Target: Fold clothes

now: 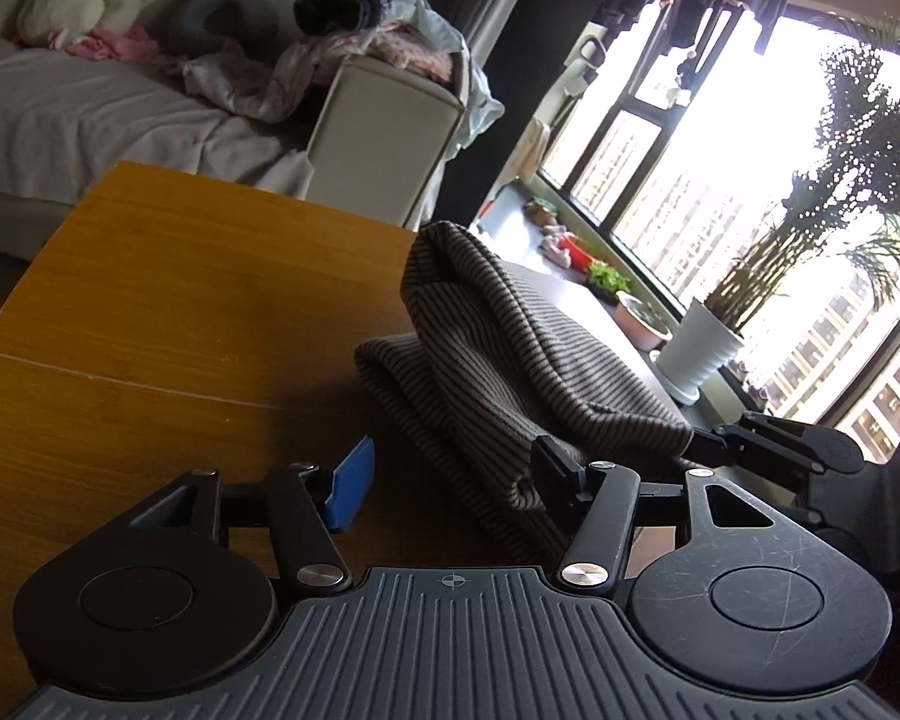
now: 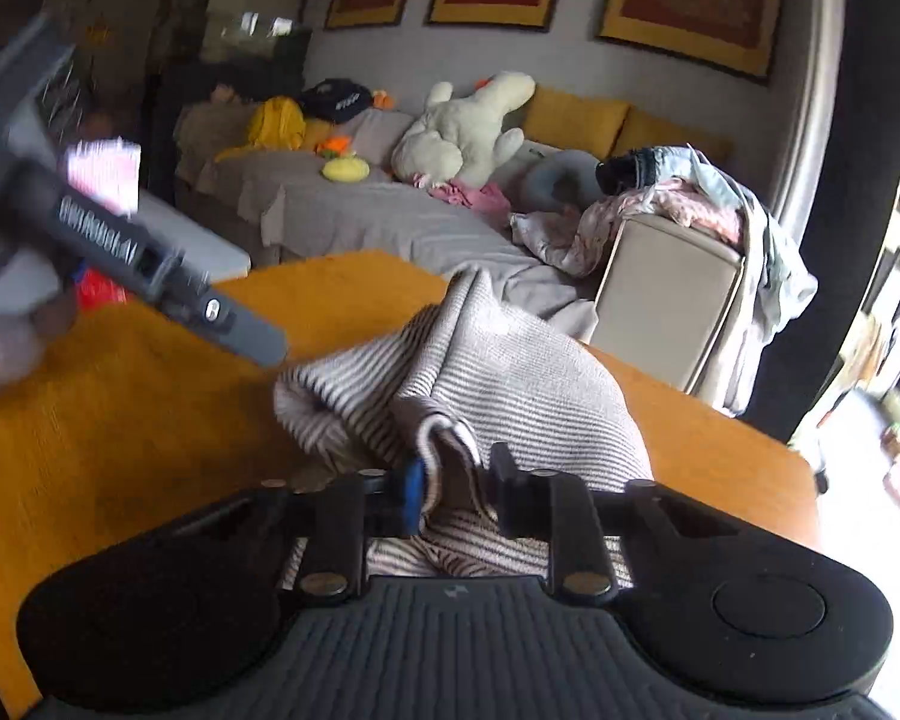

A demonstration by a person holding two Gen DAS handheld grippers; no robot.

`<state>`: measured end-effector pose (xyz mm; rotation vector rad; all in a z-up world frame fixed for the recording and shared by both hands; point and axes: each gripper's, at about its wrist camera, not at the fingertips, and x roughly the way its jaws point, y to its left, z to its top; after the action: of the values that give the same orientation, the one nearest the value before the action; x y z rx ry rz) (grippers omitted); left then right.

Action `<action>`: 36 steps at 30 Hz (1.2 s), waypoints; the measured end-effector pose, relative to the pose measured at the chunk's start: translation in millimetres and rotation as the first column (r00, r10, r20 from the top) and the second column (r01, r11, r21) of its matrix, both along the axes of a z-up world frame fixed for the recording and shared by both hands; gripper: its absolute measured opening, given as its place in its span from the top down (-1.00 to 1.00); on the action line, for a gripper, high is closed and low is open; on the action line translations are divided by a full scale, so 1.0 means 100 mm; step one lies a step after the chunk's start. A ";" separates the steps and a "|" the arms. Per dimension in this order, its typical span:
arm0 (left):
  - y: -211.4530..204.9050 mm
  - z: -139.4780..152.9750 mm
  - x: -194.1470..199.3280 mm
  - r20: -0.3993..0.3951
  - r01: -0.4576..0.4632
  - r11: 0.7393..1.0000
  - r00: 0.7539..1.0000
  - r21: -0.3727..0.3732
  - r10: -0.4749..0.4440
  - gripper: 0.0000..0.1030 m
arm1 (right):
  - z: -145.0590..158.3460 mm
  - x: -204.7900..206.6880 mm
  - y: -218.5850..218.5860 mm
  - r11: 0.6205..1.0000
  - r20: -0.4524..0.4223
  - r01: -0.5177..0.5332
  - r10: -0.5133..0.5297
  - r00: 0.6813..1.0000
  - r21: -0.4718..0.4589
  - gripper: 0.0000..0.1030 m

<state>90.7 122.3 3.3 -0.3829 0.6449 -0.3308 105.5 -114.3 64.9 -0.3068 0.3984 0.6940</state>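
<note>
Striped garment point(image 2: 498, 372) lies bunched on table point(image 2: 150, 420), right hand-held gripper point(image 2: 456, 480) clenching its edge.

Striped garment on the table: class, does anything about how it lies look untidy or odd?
Yes. The striped garment sits bunched in a rumpled heap on the table, not flat, with one edge pinched up by the right gripper. The left gripper is open.

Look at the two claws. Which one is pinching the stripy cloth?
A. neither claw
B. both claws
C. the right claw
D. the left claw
C: the right claw has closed on a fold of the stripy cloth, while the left claw stands open, its blue finger clear of the cloth on the wooden table.
</note>
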 end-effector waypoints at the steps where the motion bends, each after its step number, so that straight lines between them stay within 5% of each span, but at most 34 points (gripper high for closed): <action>1: 0.01 0.00 0.01 0.005 0.007 1.000 1.000 -0.008 -0.007 -0.19 | 0.12 0.04 -0.08 0.998 -0.025 0.010 -0.009 1.000 0.068 0.82; 7: -0.43 -0.17 0.11 0.013 0.155 0.987 0.988 0.027 -0.156 -0.10 | 0.69 0.33 -0.10 0.929 -0.144 -0.052 0.112 0.983 0.365 0.83; 9: -0.63 -0.22 0.07 0.033 0.170 0.978 0.984 0.121 -0.175 -0.12 | 0.67 0.42 0.13 0.926 -0.202 -0.114 0.197 0.959 0.360 0.83; 15: -0.59 -0.32 -0.08 0.007 0.174 0.974 0.984 0.143 -0.177 -0.21 | 0.06 0.45 0.68 0.979 -0.342 -0.170 0.200 0.918 0.114 0.81; 20: -0.48 -0.36 -0.13 -0.011 0.175 0.977 0.984 0.124 -0.175 -0.26 | -0.04 0.23 0.70 0.982 -0.232 -0.189 0.181 0.956 -0.013 0.72; 26: -0.51 -0.36 -0.19 -0.017 0.195 0.970 0.981 0.146 -0.194 -0.37 | 0.01 0.05 0.72 0.974 -0.086 -0.187 0.176 0.981 -0.132 -0.18; 31: -0.36 -0.29 -0.30 -0.015 0.163 0.972 0.987 0.170 -0.163 -0.56 | 0.02 0.03 0.67 0.981 -0.069 -0.154 0.147 0.987 -0.114 -0.28; 36: -0.01 -0.27 -0.27 -0.047 0.042 0.987 0.998 0.158 -0.035 -0.60 | -0.08 -0.09 0.74 0.979 0.022 -0.123 0.128 0.992 -0.160 -0.44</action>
<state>63.8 121.4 -24.1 -0.2261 0.7176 -0.3064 96.5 -40.1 57.3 -0.4962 0.4062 0.7816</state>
